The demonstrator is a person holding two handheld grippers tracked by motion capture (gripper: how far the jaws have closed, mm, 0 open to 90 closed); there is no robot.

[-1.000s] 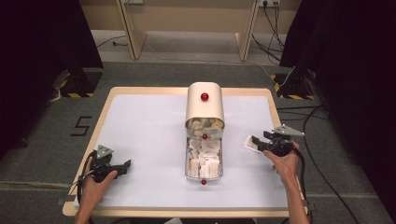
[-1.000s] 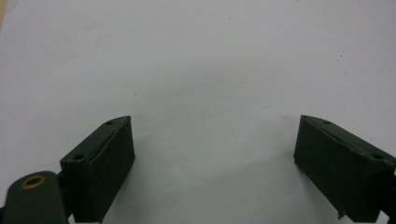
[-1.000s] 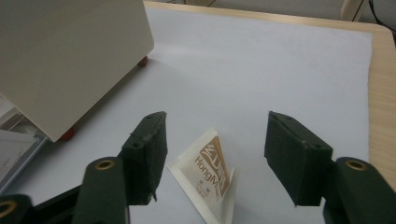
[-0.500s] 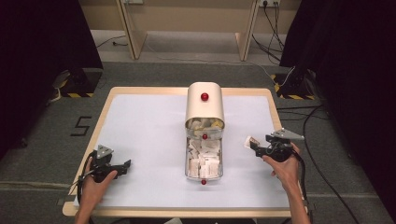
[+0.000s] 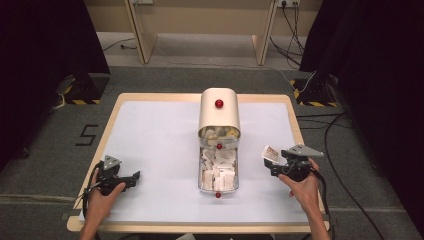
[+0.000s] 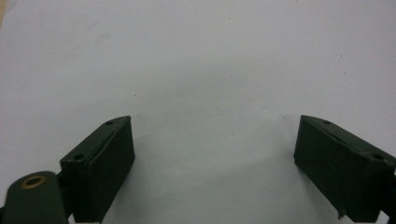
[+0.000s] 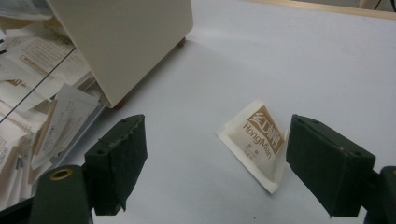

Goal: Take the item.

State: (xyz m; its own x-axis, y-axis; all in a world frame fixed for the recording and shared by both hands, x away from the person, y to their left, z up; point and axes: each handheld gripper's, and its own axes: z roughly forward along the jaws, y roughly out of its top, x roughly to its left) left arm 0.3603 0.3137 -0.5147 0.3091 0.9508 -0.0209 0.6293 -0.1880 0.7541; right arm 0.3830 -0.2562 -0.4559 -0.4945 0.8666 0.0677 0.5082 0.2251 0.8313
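Observation:
A cream, round-topped box (image 5: 219,112) with red knobs stands mid-table. A clear drawer (image 5: 205,175) full of white sachets is pulled out toward me; both are at the left of the right gripper view, box (image 7: 126,37) and drawer (image 7: 37,102). One sachet (image 5: 270,153) printed "HongMan" lies loose on the white table. My right gripper (image 5: 274,168) is just behind it. Its jaws (image 7: 215,122) have just been opening and stand wide, and the sachet (image 7: 254,140) lies ahead near the right jaw, not pressed. My left gripper (image 5: 131,179) rests open at the front left, with bare table between its jaws (image 6: 215,120).
The white sheet (image 5: 155,135) covers the wooden table, with its wooden rim (image 5: 295,115) showing around it. Cables (image 5: 335,130) run over the floor on the right, and a "5" mark (image 5: 86,134) is on the floor at the left.
My right gripper has drawn back toward the table's front edge, leaving the sachet lying where it was. The left gripper has stayed put.

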